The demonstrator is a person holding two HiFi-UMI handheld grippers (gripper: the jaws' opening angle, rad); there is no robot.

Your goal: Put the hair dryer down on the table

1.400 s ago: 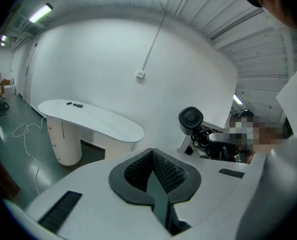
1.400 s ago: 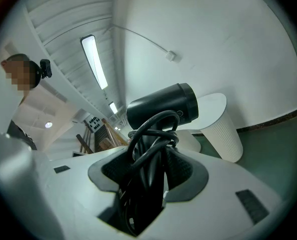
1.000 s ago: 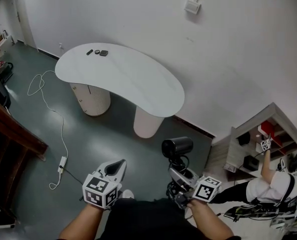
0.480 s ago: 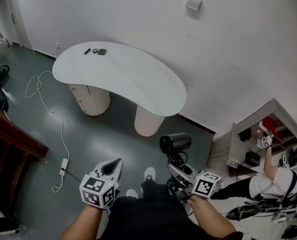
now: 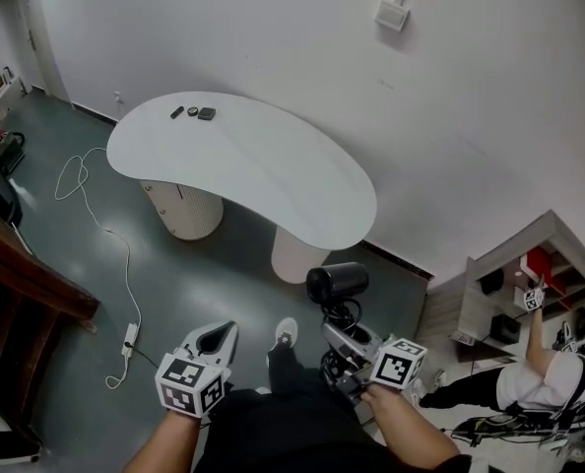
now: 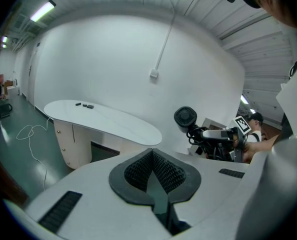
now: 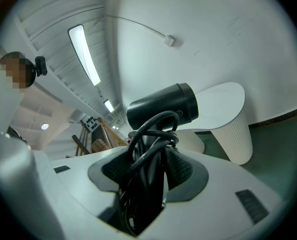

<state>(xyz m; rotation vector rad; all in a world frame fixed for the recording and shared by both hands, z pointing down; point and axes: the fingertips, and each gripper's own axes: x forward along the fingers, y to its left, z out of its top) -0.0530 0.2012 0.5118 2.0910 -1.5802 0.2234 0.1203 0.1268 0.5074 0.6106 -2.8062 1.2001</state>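
Observation:
A black hair dryer point(image 5: 337, 282) stands upright in my right gripper point(image 5: 342, 331), over the floor a short way in front of the white kidney-shaped table point(image 5: 243, 166). In the right gripper view the right gripper point(image 7: 148, 171) is shut on the handle of the hair dryer point(image 7: 163, 106), with its cord coiled round the handle. My left gripper point(image 5: 222, 337) hangs to the left, also short of the table. In the left gripper view the left gripper point(image 6: 153, 173) has its pads pressed together with nothing between them, and the hair dryer point(image 6: 185, 118) shows at the right.
Three small dark items point(image 5: 194, 113) lie at the table's far left end. A white cable and power strip point(image 5: 130, 338) trail on the floor at left. A shelf unit point(image 5: 529, 274) and another person point(image 5: 539, 382) are at right, a wooden rail point(image 5: 27, 274) at left.
Both grippers have moved forward toward the table as the person steps, a shoe now showing between them. The hair dryer stays held upright in the right gripper.

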